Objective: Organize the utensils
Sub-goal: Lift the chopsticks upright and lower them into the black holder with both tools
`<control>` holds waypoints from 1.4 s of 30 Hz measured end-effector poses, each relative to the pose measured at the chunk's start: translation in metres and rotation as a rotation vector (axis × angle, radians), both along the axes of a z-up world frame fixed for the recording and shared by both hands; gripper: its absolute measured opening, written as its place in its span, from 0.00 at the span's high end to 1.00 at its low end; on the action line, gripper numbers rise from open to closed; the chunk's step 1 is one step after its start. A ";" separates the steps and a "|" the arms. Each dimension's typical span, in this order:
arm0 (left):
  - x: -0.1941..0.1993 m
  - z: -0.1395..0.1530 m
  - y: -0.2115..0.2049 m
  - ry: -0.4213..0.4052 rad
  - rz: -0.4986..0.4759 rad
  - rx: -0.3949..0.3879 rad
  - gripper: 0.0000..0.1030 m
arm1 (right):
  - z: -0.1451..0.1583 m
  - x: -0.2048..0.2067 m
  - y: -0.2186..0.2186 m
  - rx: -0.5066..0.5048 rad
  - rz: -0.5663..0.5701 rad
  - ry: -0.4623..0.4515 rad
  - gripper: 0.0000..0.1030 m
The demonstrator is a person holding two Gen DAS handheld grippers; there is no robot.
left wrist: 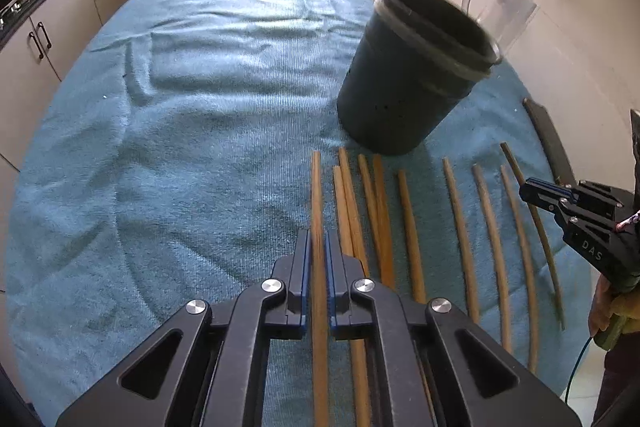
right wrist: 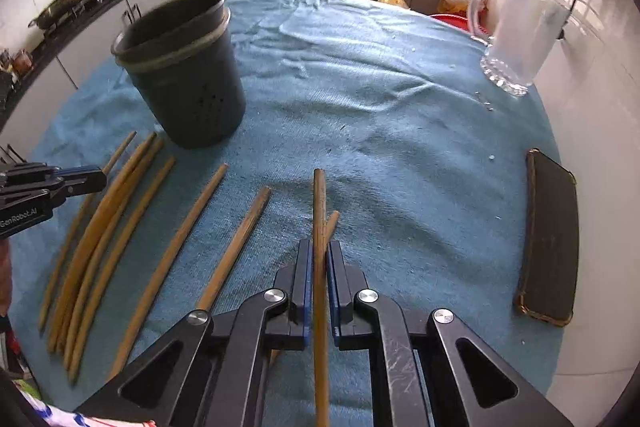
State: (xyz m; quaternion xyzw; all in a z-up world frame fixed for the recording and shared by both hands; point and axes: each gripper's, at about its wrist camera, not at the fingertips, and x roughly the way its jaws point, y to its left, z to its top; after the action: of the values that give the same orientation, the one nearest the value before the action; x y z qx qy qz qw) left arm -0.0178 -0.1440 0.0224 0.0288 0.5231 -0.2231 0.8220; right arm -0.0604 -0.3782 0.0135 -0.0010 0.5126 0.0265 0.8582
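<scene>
Chopsticks [right wrist: 256, 223] across lower frame: light, stiff, slippery wood. Left gripper [left wrist: 318, 239] jaws pinched on one; right gripper [right wrist: 319, 251] jaws likewise. Best gripped mid-shaft, then into bucket [right wrist: 180, 67].

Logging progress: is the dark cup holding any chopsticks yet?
Seemingly none. No stick rises above the dark cup's rim; chopsticks lie on the towel. Its bottom is hidden.

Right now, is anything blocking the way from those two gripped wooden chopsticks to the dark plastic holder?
Nothing visible does. Only open blue towel and other loose chopsticks lying flat separate the left gripper and right gripper from the dark round plastic holder, whose top is open.
</scene>
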 end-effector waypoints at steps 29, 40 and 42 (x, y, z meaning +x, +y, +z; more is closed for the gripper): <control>-0.153 0.128 0.056 -0.494 0.073 -0.145 0.94 | 0.123 -0.151 0.015 0.091 -0.146 -0.487 0.93; -0.171 0.156 0.059 -0.579 0.064 -0.187 0.94 | 0.157 -0.168 0.023 0.073 -0.151 -0.596 0.93; -0.168 0.158 0.057 -0.577 0.060 -0.193 0.94 | 0.159 -0.166 0.023 0.072 -0.151 -0.602 0.93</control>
State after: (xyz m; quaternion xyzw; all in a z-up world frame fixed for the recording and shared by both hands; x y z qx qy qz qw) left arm -0.1854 -0.0868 0.1805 -0.0028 0.2448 -0.2299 0.9419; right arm -0.2265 -0.3547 0.1729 0.0595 0.2327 -0.0209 0.9705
